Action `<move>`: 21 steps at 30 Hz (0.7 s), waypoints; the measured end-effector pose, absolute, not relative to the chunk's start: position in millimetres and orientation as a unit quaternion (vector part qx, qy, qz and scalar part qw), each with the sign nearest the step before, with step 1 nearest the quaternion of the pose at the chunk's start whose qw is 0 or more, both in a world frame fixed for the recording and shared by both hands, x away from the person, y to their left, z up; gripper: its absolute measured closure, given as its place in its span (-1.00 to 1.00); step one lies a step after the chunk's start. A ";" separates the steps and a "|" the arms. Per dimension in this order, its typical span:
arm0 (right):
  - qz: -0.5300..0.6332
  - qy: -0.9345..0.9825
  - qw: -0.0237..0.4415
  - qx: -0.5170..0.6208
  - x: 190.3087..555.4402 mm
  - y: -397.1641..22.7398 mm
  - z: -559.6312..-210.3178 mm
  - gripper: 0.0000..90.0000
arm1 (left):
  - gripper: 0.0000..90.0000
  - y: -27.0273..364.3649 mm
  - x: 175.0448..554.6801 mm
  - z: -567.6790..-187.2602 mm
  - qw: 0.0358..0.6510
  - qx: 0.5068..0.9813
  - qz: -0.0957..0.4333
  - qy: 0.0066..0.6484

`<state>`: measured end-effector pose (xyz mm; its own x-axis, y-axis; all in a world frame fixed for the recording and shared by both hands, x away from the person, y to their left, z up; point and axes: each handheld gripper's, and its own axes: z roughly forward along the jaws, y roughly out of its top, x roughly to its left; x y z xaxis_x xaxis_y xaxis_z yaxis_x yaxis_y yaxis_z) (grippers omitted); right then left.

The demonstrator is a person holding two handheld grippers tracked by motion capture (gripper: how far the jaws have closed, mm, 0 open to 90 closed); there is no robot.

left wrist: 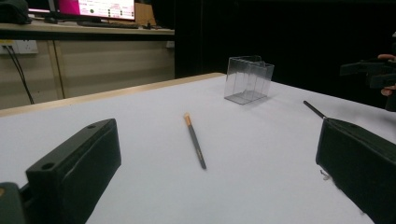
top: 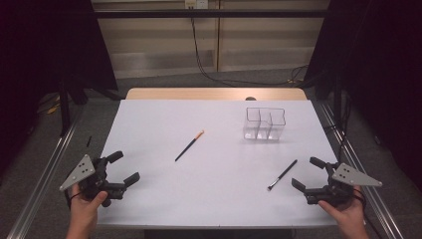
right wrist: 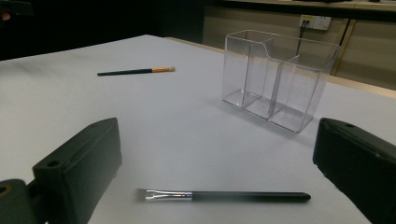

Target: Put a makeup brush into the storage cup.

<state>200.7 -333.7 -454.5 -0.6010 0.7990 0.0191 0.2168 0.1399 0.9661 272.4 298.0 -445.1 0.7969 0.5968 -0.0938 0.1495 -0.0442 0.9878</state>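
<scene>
One clear, bare three-compartment organizer (top: 264, 124)

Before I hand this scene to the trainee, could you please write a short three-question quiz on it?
1. True or false: the left gripper holds a brush.
2. Which brush lies nearer the right gripper: (a) the orange-tipped brush or (b) the silver-ferruled brush?
3. How many compartments of the clear organizer hold a brush?

Key: 1. False; its jaws stand open and empty. 2. b. 3. None; both brushes lie on the white table.
</scene>
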 end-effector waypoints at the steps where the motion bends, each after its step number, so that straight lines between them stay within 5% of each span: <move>1: 0.549 0.706 0.267 0.359 200.1 -333.9 -454.2 -0.99 | -1.00 295.8 273.6 -444.9 0.641 0.699 0.172 0.267; 21: 0.552 0.709 0.264 0.351 200.1 -329.4 -453.3 -0.99 | -1.00 274.5 286.9 -434.6 0.637 0.710 0.171 0.249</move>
<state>200.1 -329.4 -453.3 -0.6136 0.7895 0.0132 0.2069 0.1447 0.9676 286.9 274.5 -434.6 0.8178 0.5708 -0.0742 0.1355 -0.0656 0.9886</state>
